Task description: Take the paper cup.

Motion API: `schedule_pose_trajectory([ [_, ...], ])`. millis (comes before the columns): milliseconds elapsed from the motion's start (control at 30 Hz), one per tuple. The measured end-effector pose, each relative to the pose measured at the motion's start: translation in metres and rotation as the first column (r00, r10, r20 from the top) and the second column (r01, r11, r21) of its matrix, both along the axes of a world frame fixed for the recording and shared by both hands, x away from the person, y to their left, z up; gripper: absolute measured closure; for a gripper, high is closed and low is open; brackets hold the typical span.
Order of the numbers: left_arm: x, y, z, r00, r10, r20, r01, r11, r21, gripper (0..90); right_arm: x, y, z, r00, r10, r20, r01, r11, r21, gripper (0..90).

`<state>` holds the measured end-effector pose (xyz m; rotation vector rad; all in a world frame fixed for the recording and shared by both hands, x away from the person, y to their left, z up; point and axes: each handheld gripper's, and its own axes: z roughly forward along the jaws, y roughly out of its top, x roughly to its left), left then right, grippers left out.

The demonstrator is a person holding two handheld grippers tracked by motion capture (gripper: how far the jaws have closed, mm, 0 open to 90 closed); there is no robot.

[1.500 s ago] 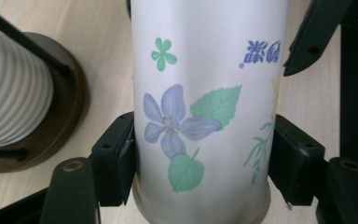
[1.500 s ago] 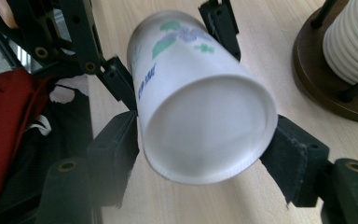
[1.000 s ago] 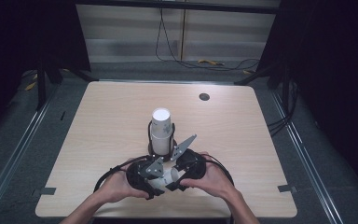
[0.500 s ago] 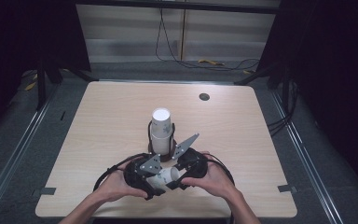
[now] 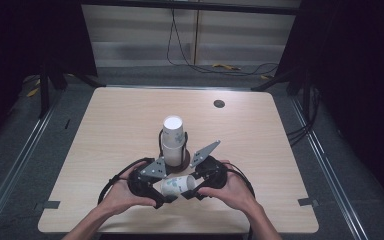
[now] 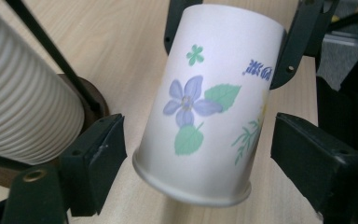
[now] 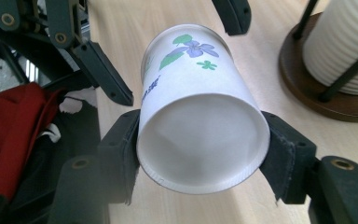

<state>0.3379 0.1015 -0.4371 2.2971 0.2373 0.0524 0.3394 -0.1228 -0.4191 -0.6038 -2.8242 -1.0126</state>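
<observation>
My right gripper [image 7: 200,154] clamps the flowered cup [image 7: 198,116] over the table's [image 5: 105,125] near edge. My left gripper's [image 6: 191,158] jaws have just been opening and stand clear of its sides. Handover looks done; placing it remains, perhaps on the stack [image 5: 174,140].

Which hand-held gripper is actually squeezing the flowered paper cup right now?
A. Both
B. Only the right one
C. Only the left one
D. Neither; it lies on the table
B: the right hand-held gripper presses both pads against the flowered paper cup, while the left hand-held gripper has just opened its jaws, with gaps on each side of the cup between them.
</observation>
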Motion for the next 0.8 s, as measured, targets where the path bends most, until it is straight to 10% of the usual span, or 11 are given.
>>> schedule_pose_trajectory([
  [333,0.004,0.014,0.001,0.9973,0.04,-0.061,-0.047,0.9905,-0.13,15.8,0.002,-0.006,-0.002,0.9988,-0.048,0.004,0.048,0.999,0.008,36.5],
  [800,0.007,0.031,0.0,0.986,0.167,-0.012,-0.166,0.9655,-0.201,15.9,0.005,-0.014,-0.002,0.9957,-0.093,-0.003,0.093,0.992,0.087,36.4],
])
